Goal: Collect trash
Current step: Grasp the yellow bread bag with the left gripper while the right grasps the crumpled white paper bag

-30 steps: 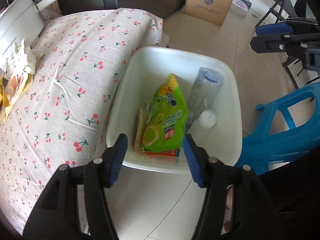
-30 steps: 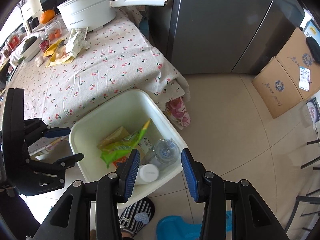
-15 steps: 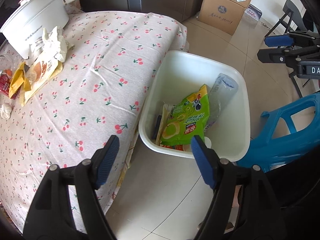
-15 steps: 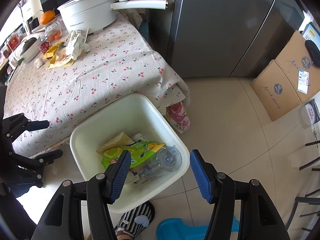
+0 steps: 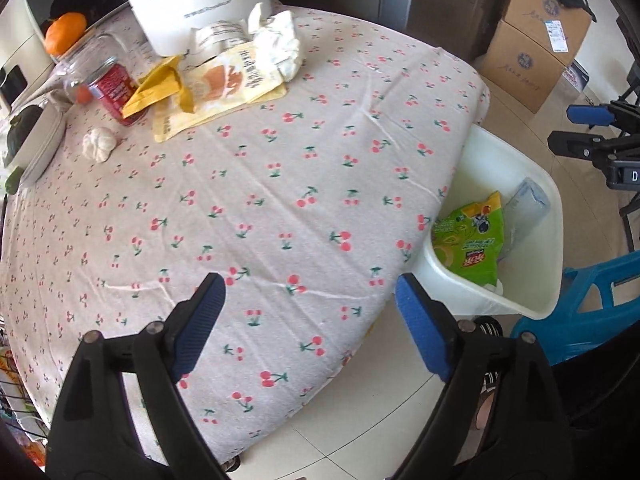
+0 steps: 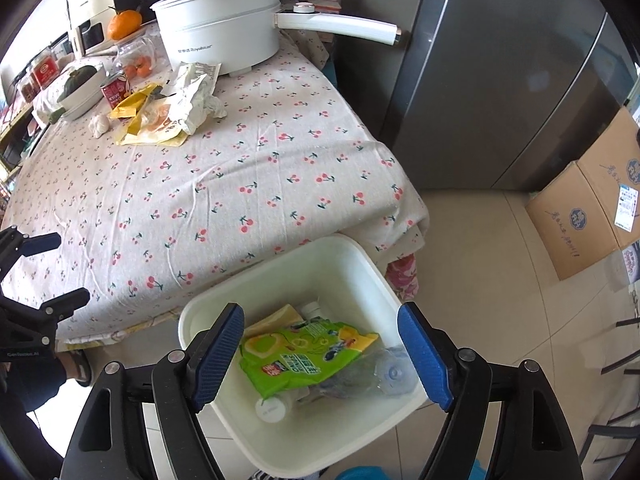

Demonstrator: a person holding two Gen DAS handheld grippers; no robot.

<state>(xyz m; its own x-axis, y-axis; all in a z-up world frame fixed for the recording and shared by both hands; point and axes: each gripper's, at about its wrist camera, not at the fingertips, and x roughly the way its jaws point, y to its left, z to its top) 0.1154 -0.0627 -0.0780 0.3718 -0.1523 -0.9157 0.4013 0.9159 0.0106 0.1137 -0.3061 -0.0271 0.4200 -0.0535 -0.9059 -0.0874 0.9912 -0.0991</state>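
A white bin stands on the floor at the table's corner. It holds a green snack bag, a clear plastic bottle and a small white bottle. On the cherry-print tablecloth lie yellow wrappers and crumpled white paper, far back. My left gripper is open and empty over the table's near edge. My right gripper is open and empty above the bin.
A white electric pot with a long handle, a red can, a garlic bulb, a glass jar and an orange sit at the table's back. A grey fridge, cardboard boxes and a blue stool stand around.
My left gripper has swung left from over the bin to over the table and opened wider. My right gripper has risen a little and opened wider above the bin.
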